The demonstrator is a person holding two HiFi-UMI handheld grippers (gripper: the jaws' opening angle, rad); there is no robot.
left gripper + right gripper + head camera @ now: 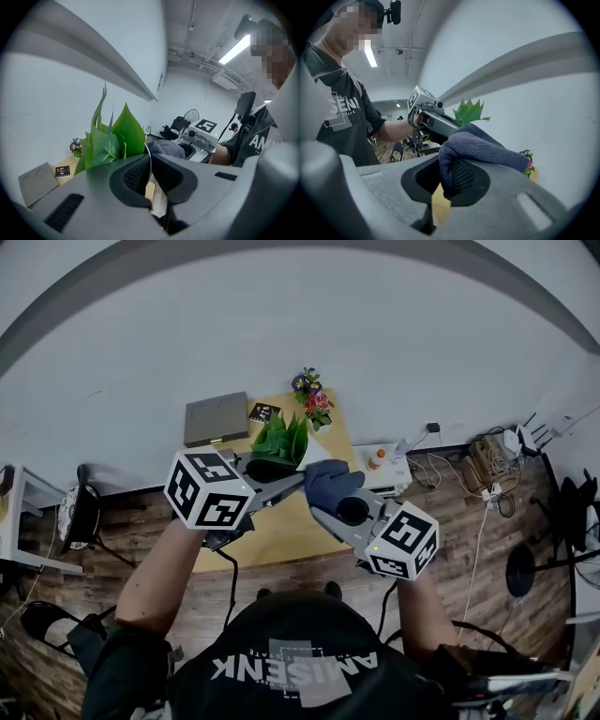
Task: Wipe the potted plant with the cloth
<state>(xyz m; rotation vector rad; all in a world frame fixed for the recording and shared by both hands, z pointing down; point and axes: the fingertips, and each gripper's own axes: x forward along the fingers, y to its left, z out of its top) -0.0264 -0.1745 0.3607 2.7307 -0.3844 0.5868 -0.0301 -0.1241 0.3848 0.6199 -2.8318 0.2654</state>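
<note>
left tongs (150, 169) nearly closed, pinching the thin white pot rim (149, 159) of the green broad-leaved potted plant (111, 139). The leaves stand just beyond the tips, to their left in the left gripper view. right tongs (443, 180) clamped on a bunched dark blue fabric cloth (483, 146), which bulges out over the pads. The cloth is just beside the left tongs' tips and near the leaves; can't tell if it touches them. Both tongs are over the light wooden desk (281, 531).

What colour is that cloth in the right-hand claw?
The cloth is a dark bluish grey; the right gripper view shows it best.
</note>
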